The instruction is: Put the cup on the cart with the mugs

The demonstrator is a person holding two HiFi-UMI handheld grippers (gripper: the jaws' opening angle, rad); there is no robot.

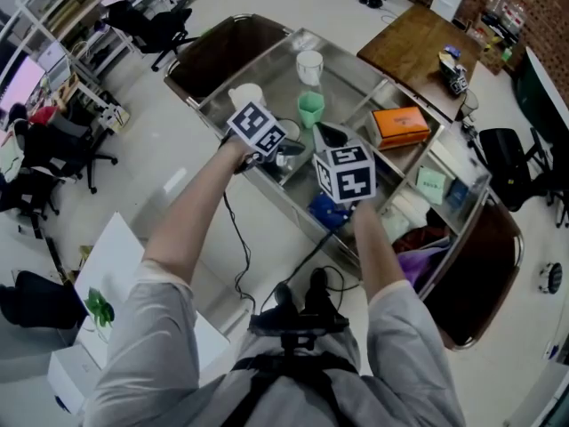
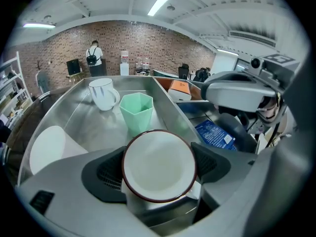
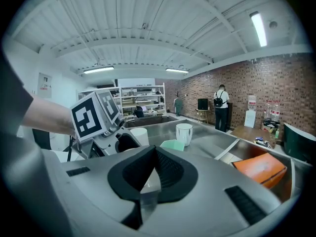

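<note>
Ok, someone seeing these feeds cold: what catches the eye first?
The white cup with a dark red rim, clamped in the left tool, fills the middle of the left gripper view. Just beyond it, in the steel cart, stand a mint green cup and a white mug. The right tool is shut on nothing, and an orange box lies in the next compartment.

You are holding the white cup (image 2: 159,164), dark red at the rim, upright and mouth-up between the jaws of your left hand-held gripper (image 2: 160,171), at the near end of the steel cart's (image 2: 79,118) tray. Beyond it, a green tumbler (image 2: 137,111) and a white handled mug (image 2: 102,94) are standing upright.
</note>
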